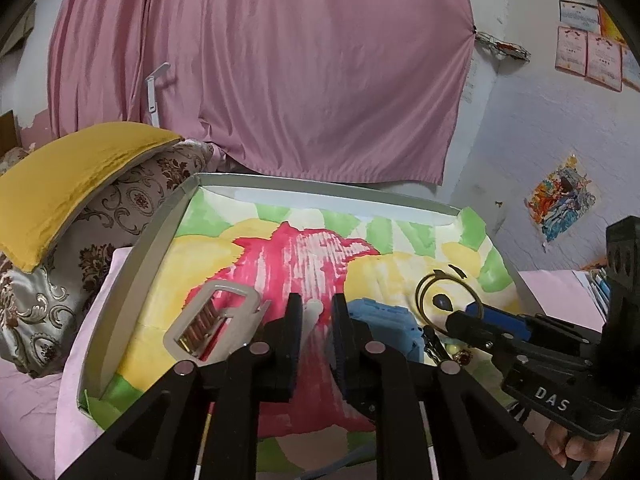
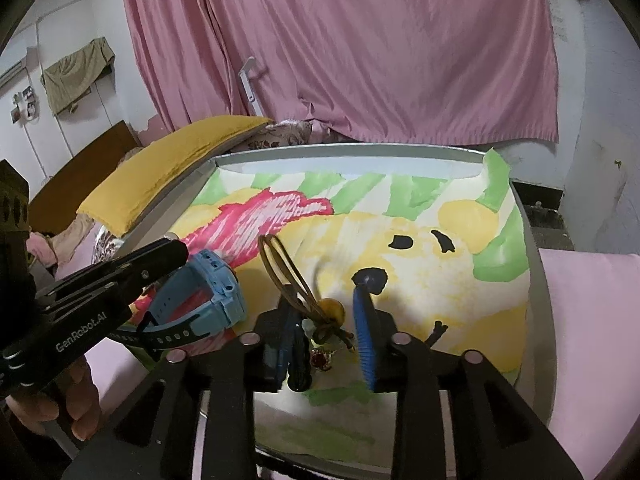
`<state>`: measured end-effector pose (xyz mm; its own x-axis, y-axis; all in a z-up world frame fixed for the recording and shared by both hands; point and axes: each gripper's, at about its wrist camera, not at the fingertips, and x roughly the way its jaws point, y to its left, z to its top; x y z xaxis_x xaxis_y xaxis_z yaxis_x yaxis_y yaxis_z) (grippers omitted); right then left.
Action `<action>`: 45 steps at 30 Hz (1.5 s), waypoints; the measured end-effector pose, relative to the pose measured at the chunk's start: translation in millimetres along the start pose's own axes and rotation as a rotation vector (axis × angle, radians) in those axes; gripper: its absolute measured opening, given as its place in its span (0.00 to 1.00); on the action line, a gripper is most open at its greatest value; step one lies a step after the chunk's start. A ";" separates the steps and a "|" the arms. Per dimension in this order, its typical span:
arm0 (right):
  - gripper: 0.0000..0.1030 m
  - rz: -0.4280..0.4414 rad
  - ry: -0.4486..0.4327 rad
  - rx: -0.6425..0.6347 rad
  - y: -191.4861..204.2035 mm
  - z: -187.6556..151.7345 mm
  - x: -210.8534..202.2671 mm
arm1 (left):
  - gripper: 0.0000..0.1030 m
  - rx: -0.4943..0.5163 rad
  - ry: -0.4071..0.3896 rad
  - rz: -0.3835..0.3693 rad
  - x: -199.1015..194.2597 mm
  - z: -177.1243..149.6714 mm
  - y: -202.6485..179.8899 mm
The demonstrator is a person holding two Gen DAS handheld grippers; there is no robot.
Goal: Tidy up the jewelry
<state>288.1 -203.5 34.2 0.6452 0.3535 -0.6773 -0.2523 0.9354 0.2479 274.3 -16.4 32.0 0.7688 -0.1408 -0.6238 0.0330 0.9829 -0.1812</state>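
Note:
A painted paper lines a grey tray [image 1: 132, 256], whose rim also shows in the right wrist view [image 2: 540, 240]. On it lie a silver buckle-like piece [image 1: 212, 322], a blue watch [image 2: 212, 292], thin gold hoops [image 2: 286, 268] and a small red-stone piece [image 2: 320, 359]. My left gripper [image 1: 316, 312] is open, its jaws either side of a pale small object [image 1: 312, 314], with the watch [image 1: 380, 316] just to its right. My right gripper [image 2: 332, 320] is open over the hoops and the red-stone piece. The hoops also show in the left wrist view [image 1: 444, 296].
A yellow cushion [image 1: 68, 184] and patterned pillow [image 1: 48, 292] lie left of the tray. A pink curtain [image 1: 260, 68] hangs behind. Pink bedding [image 2: 592, 320] surrounds the tray. A white wall with pictures [image 1: 560, 204] stands at the right.

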 end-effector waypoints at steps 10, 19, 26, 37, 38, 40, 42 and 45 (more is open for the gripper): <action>0.46 -0.026 -0.164 -0.010 -1.2 2.2 -33.6 | 0.51 -0.030 -0.102 -0.003 -24.1 -1.7 9.3; 0.77 -0.043 -0.285 -0.022 -3.1 -1.6 -60.3 | 0.87 -0.062 -0.231 0.037 -51.8 -6.3 20.0; 0.92 -0.052 -0.383 -0.081 7.2 -13.6 -87.9 | 0.99 -0.053 -0.306 0.029 -72.7 -13.4 22.0; 0.97 -0.058 -0.463 -0.153 18.2 -38.7 -131.0 | 0.99 0.041 -0.356 -0.009 -108.9 -37.7 9.4; 0.97 -0.058 -0.460 -0.157 18.2 -40.2 -132.9 | 0.99 0.050 -0.350 -0.013 -111.1 -40.0 8.8; 0.98 -0.056 -0.446 -0.165 17.1 -44.0 -137.9 | 0.99 0.060 -0.338 -0.021 -114.9 -44.0 7.9; 0.98 -0.058 -0.429 -0.172 16.1 -47.8 -140.8 | 0.99 0.067 -0.325 -0.030 -118.4 -48.0 8.6; 0.98 -0.053 -0.385 -0.184 13.0 -53.3 -143.4 | 0.99 0.072 -0.300 -0.037 -122.8 -54.0 10.0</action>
<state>153.8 -242.6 97.6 0.8741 0.3159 -0.3691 -0.3136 0.9471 0.0681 145.8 4.4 65.8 0.9201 -0.1454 -0.3636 0.1010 0.9852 -0.1384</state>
